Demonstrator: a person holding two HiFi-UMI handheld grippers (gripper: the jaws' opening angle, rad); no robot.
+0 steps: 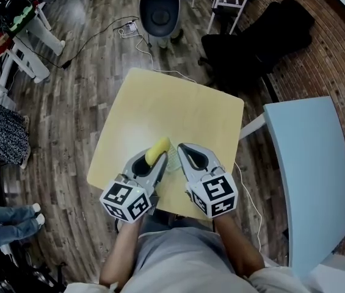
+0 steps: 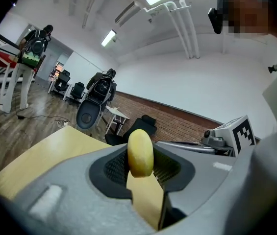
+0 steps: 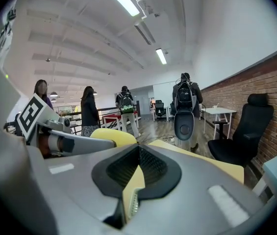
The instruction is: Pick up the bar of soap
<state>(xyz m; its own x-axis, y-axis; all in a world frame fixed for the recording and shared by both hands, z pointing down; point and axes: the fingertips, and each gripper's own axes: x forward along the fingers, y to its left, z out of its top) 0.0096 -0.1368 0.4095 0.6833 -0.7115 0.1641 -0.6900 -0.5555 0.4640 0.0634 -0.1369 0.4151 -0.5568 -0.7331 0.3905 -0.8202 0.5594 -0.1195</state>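
Above the table (image 1: 184,108) | left gripper (image 1: 154,159) — pinching the bar of soap (image 1: 159,148) | right gripper (image 1: 182,147) — jaws pressed together, empty

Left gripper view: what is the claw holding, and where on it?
The yellow oval bar of soap, clamped by one end; the rest sticks out.

Head camera looks steeply down on the yellow table (image 1: 178,112). Cameras on the left gripper (image 1: 157,157) and right gripper (image 1: 183,148) peer closely along their jaws across it.
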